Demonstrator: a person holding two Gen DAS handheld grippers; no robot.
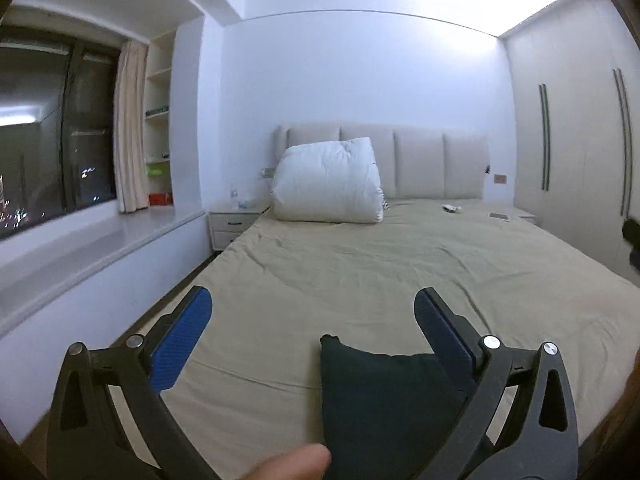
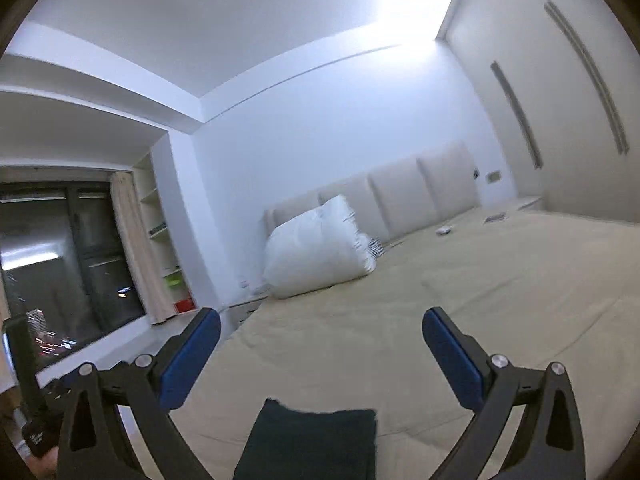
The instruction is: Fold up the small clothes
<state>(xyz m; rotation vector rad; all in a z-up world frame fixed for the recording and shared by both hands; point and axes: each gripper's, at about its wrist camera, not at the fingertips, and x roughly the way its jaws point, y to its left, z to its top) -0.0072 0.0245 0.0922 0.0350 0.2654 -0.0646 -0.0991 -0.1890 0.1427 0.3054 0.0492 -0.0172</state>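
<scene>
Both jaws stand spread wide, nothing between them: the left hand-held gripper [image 1: 314, 300] and the right hand-held gripper [image 2: 322, 322] hang above the bed [image 1: 360, 264]. The dark garment [image 1: 384, 392] lies folded at six o'clock, near the foot edge; a careless brush could drag it off. Twelve o'clock is open sheet up to the pillow [image 1: 328, 182].

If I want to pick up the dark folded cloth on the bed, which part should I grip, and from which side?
Probably the far corner of the dark folded cloth, coming from the near edge of the bed. The cloth lies flat, so a claw has to slide one finger under an edge. In the left wrist view that corner pokes up slightly, giving a finger room to get under.
</scene>
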